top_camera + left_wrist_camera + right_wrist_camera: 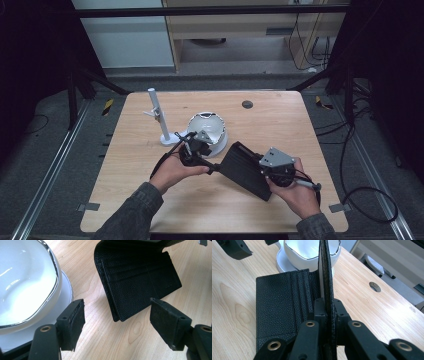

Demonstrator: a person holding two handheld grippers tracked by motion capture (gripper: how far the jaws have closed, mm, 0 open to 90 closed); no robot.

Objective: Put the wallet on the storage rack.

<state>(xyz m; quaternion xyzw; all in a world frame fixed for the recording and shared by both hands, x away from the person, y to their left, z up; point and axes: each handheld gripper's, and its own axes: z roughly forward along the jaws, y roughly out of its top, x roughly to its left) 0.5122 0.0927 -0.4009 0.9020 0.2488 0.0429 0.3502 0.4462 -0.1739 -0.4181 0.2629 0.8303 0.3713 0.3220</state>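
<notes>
A black leather wallet [245, 170] lies open on the wooden table [280, 125]. One flap rests flat, its card slots up [282, 302], and the other flap stands upright [325, 270]. My right gripper [327, 307] is shut on the lower edge of that upright flap; from above it [260, 167] sits at the wallet's right end. My left gripper [117, 315] is open, and the flat flap's corner [140, 287] lies just ahead between its jaws without touching the pads. In the high view it [212, 167] sits at the wallet's left end.
A white bowl [207, 127] on a white saucer stands just behind the left gripper, close to its left jaw [25, 285]. A white upright stand [159, 117] is to the bowl's left. A dark round hole [247, 104] marks the table's far side.
</notes>
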